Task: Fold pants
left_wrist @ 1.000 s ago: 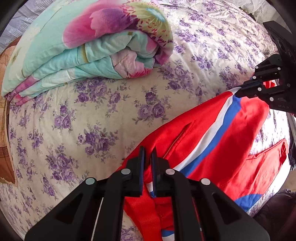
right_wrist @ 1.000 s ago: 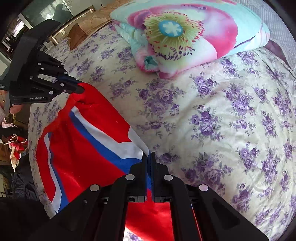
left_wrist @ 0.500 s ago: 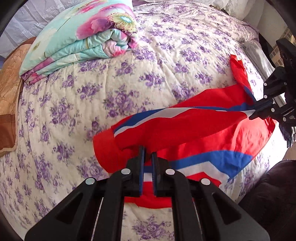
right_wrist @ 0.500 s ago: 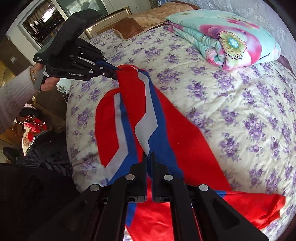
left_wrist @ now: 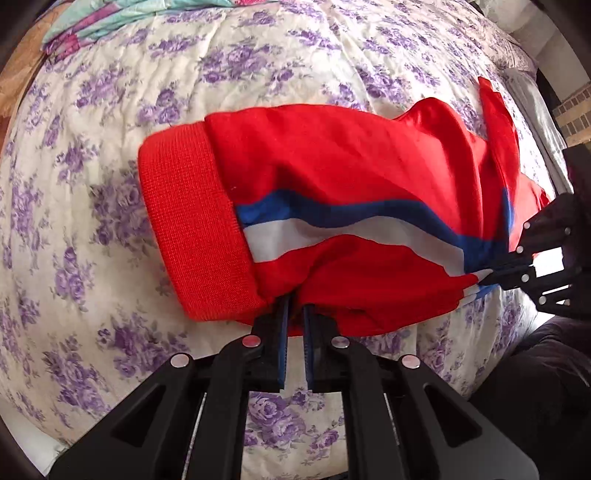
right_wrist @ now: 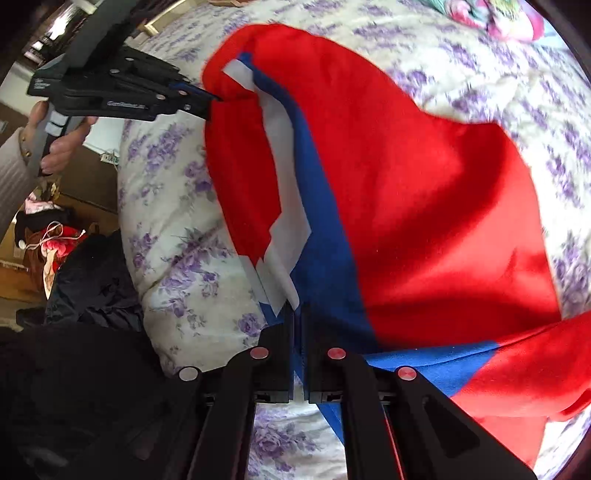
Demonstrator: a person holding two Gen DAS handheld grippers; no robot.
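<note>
Two grippers, both clamped on one garment. Left wrist view, reading left to right: bed (left_wrist: 110,110) with a cream cover printed in purple flowers fills the frame. A folded floral quilt (left_wrist: 122,18) sits at 11 o'clock, at the far edge. The pants (left_wrist: 351,177), red with a blue and white side stripe, lie across the middle of the bed. Their ribbed red cuff (left_wrist: 192,221) is at 9 o'clock of the garment. The left gripper (left_wrist: 295,306) enters at 6 o'clock. Its fingers are nearly closed, pinching the near red edge of the pants just right of the cuff. The right gripper (left_wrist: 498,273) shows at 3 o'clock, fingers closed on the striped fabric.

Right wrist view, left to right: a hand (right_wrist: 62,147) at 9 o'clock holds the left gripper (right_wrist: 214,99), its tips buried in the red fabric at 11 o'clock. Dark clothing (right_wrist: 92,288) lies beyond the bed edge at 8 o'clock. The pants (right_wrist: 424,184) fill the centre and right, draped over the bed (right_wrist: 177,229). The right gripper (right_wrist: 297,314) at 6 o'clock is all but shut on the blue and white stripe. The quilt (right_wrist: 509,18) shows at 1 o'clock, blurred.
</note>
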